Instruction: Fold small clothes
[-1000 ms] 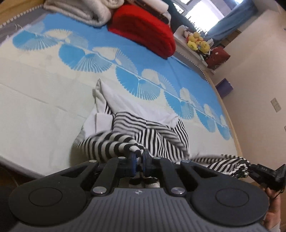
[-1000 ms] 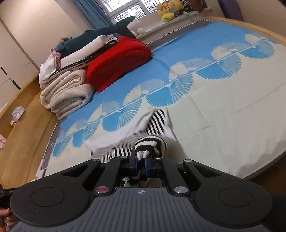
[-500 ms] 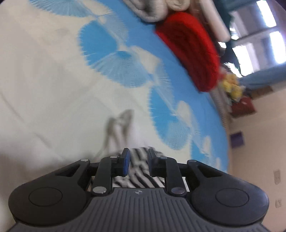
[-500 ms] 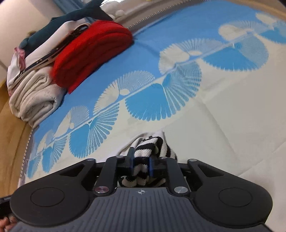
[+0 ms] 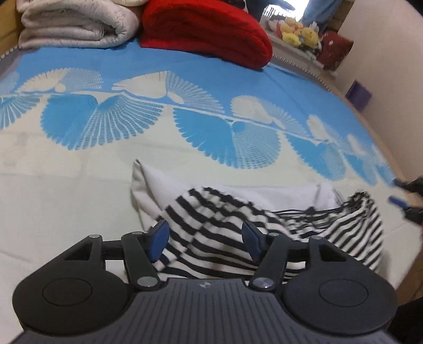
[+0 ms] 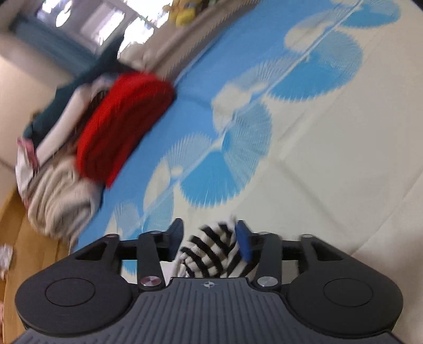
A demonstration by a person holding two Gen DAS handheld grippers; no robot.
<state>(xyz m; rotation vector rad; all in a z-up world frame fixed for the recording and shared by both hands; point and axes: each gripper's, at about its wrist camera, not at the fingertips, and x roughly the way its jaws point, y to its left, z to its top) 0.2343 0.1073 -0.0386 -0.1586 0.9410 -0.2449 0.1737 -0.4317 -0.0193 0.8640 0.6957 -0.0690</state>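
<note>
A small black-and-white striped garment point(image 5: 238, 225) with a plain white part lies on the bed sheet point(image 5: 66, 201) near its front edge. My left gripper point(image 5: 206, 235) hovers just over the garment's left end; its jaws are opening and stand wide, the striped cloth lying loose between and under them. In the right wrist view my right gripper point(image 6: 210, 238) is opening too, with a bunched striped end point(image 6: 211, 248) sitting between the blue pads, no longer pinched. The right gripper's blue tips point(image 5: 399, 197) also show at the garment's right end.
A red folded blanket point(image 5: 206, 29) and rolled grey-white bedding point(image 5: 76, 23) lie at the far side of the bed. Plush toys point(image 5: 298, 33) sit on a ledge by the window. A wooden floor point(image 6: 34, 254) borders the bed on the left of the right wrist view.
Both grippers were shut on the striped garment and held it up; they came down to the bed and their jaws have spread. The garment now rests on the sheet.
</note>
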